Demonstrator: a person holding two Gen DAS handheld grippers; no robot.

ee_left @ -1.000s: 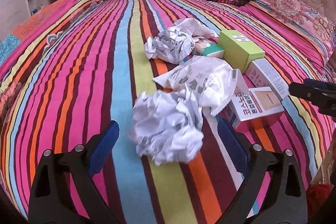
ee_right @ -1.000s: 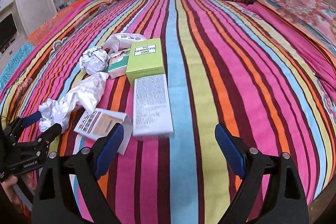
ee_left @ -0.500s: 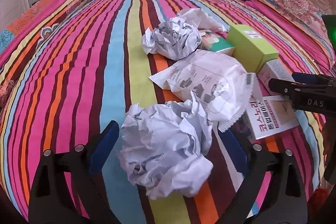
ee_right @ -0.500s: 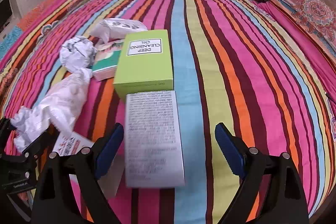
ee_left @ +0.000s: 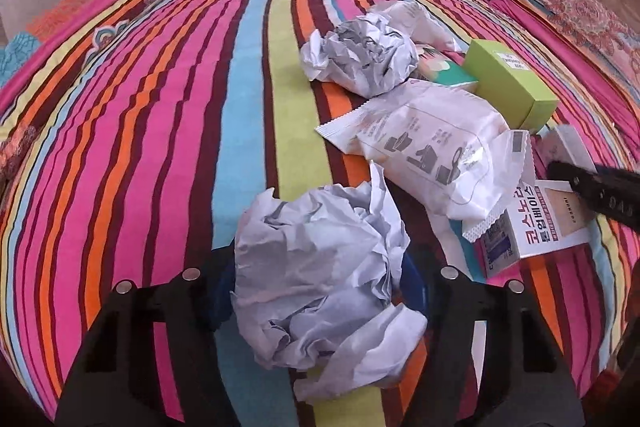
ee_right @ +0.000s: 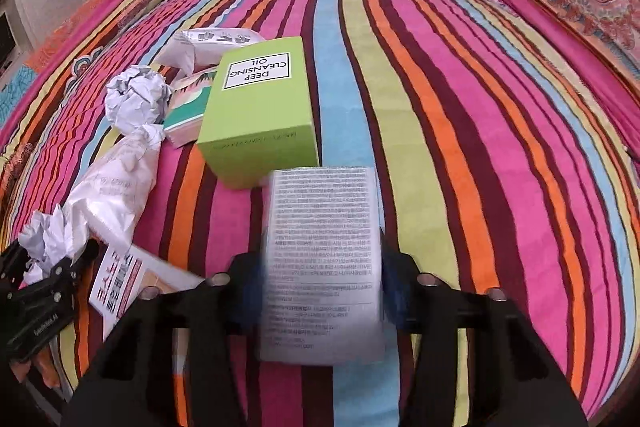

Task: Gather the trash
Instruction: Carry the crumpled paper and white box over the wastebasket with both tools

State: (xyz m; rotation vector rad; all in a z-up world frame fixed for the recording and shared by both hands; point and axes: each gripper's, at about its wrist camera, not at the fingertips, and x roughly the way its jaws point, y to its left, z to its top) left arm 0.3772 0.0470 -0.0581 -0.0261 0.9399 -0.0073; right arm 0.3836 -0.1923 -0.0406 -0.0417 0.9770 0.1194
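Now | left hand-held gripper (ee_left: 320, 291) pinching crumpled paper (ee_left: 320, 291) | right hand-held gripper (ee_right: 322, 283) pinching white box (ee_right: 322, 259) | green box (ee_right: 260, 107) "DEEP CLEANSING OIL"

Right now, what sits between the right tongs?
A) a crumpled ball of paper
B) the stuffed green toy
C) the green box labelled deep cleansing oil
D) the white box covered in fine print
D: in the right wrist view the right tongs have just been closing and their blue pads now press both sides of the white box covered in fine print, while the green box lies beyond it on the striped bedspread.
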